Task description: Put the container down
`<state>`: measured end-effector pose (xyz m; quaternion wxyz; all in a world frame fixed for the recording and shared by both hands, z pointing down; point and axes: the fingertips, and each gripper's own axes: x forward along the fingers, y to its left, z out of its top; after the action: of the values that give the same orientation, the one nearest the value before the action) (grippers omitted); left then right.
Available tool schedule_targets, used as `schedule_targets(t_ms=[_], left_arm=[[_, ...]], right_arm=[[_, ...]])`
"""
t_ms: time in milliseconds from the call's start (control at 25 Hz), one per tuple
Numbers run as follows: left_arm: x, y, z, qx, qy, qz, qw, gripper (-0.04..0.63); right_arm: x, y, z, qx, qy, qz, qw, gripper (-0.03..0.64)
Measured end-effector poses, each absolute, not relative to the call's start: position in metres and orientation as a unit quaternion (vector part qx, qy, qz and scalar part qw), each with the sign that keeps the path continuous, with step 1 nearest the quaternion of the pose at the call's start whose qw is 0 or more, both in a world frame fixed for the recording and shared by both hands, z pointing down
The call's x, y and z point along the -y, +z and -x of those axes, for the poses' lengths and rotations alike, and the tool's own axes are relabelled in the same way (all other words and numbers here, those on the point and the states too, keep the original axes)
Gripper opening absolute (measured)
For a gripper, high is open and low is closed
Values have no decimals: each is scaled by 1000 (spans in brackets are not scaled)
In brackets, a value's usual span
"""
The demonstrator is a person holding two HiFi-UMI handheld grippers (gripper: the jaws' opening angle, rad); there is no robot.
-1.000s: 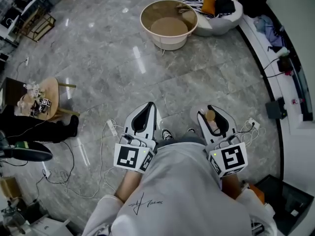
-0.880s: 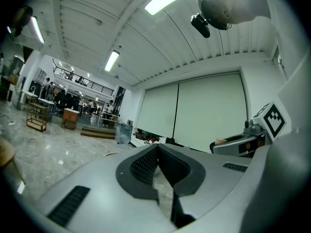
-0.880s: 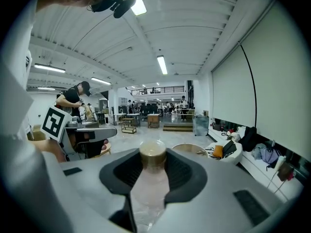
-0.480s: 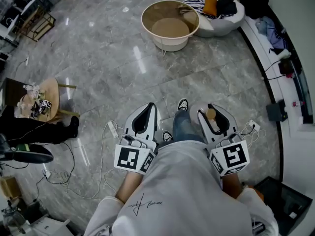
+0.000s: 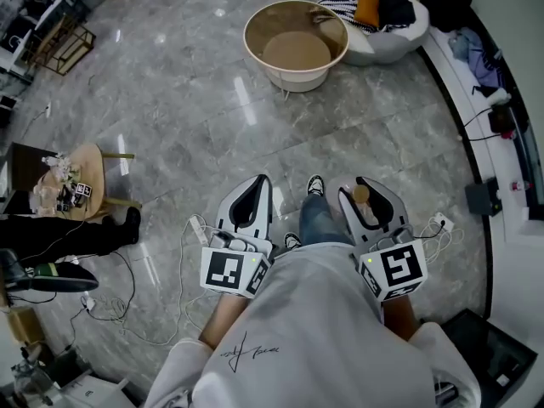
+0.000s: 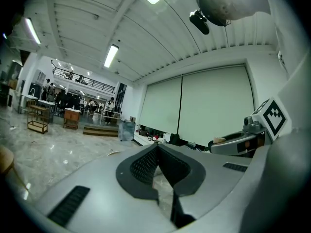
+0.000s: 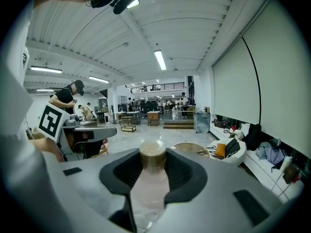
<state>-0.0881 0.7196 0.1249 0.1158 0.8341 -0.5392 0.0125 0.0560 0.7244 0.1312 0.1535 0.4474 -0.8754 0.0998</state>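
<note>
Stepped forward, right tool [image 5: 363, 185] still clamps container [image 7: 152, 152] (tan-capped) between its jaws.

White tee [image 5: 314, 330] w/ script print [image 5: 251, 351], jeans [image 5: 316, 219], sneakers [image 5: 315, 183]; L gripper [image 5: 259, 180], R gripper [image 5: 362, 185] white.

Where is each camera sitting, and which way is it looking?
Head view: on the person's head, steeply down at the floor; shirt, left gripper, right gripper show.
Left gripper view: on the left gripper, along its closed jaws toward a pale wall.
Right gripper view: on the right gripper, along jaws gripping the container.
Shared: head and right gripper views show the round tub.
</note>
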Motion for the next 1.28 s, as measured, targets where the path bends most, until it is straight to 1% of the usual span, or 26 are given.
schedule_targets(t_ms=[160,440,840,1280], left_arm=[[-688,125,84,539,15,-835,108,18],[-627,128,74,537,28,-835,115,18],[-542,125,43,533,41,-837,113,18],[-483,127,19,545,34,-831,106,18]], right_arm=[[-693,135,-58,876,101,-446,154,143],[-636,141,-61,877,110,-442,153,143],[-557,150,-84,879,126,-432,154,143],[-493,159,-98,894,118,-405,151,143]])
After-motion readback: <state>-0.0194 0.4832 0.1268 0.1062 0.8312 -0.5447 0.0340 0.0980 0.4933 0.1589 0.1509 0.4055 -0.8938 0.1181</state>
